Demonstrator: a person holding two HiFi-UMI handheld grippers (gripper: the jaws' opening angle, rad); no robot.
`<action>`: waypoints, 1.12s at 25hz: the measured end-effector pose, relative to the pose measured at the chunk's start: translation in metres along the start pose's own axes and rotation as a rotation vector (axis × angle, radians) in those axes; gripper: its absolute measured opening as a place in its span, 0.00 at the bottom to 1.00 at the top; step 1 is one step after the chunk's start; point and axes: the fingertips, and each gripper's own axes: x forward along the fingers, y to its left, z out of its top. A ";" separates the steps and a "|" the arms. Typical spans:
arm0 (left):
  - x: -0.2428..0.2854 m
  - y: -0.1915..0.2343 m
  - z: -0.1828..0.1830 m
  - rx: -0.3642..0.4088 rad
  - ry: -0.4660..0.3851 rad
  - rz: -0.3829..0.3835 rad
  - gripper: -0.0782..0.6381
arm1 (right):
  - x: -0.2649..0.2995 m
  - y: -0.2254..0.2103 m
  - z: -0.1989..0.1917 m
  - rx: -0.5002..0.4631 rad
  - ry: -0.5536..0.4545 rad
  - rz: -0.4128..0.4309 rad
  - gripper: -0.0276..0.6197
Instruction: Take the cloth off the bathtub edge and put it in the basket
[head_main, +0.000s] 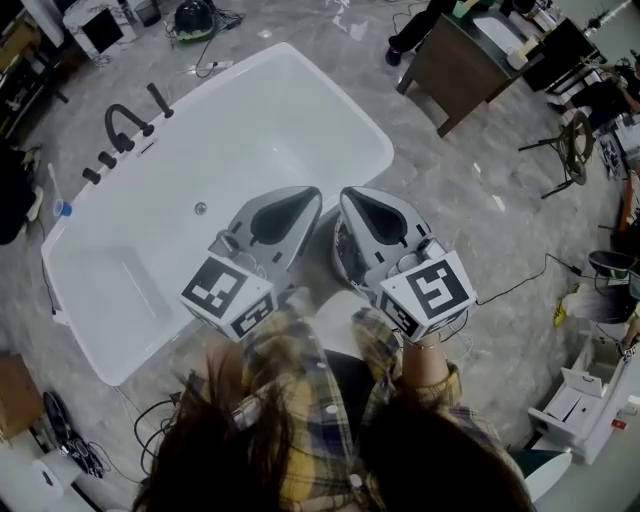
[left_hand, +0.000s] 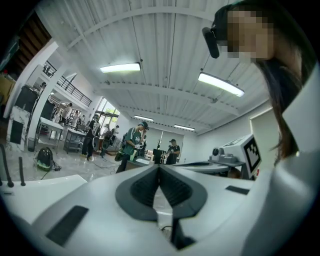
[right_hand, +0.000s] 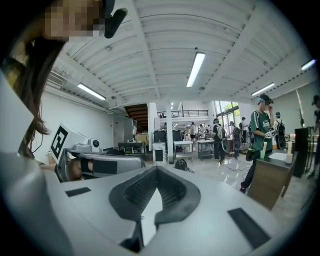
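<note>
The white bathtub (head_main: 110, 300) lies slantwise on the grey floor, and no cloth shows on its rim or anywhere else. My left gripper (head_main: 314, 193) and right gripper (head_main: 346, 196) hang side by side over the tub's near right rim, close to my chest, both shut and empty. A round, dark-rimmed basket (head_main: 342, 256) peeks out between and under them, mostly hidden by the right gripper. In the left gripper view the left gripper (left_hand: 159, 168) is shut and points level into the hall. The right gripper (right_hand: 156, 168) in its own view is likewise shut with nothing in it.
A black faucet (head_main: 124, 124) and knobs stand on the tub's far left rim. A brown desk (head_main: 455, 66) stands at the upper right, a tripod (head_main: 570, 150) and white cabinet (head_main: 585, 405) at the right. Cables run across the floor. People stand far off (left_hand: 131, 145).
</note>
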 end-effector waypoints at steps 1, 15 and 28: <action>0.000 0.000 0.000 -0.003 0.001 0.000 0.13 | 0.000 -0.001 -0.001 0.003 0.002 -0.002 0.07; 0.000 0.010 -0.010 0.008 0.025 0.007 0.13 | 0.011 -0.001 -0.012 0.069 -0.002 0.037 0.07; -0.001 0.015 -0.012 0.004 0.019 0.009 0.13 | 0.014 -0.002 -0.017 0.070 0.014 0.045 0.07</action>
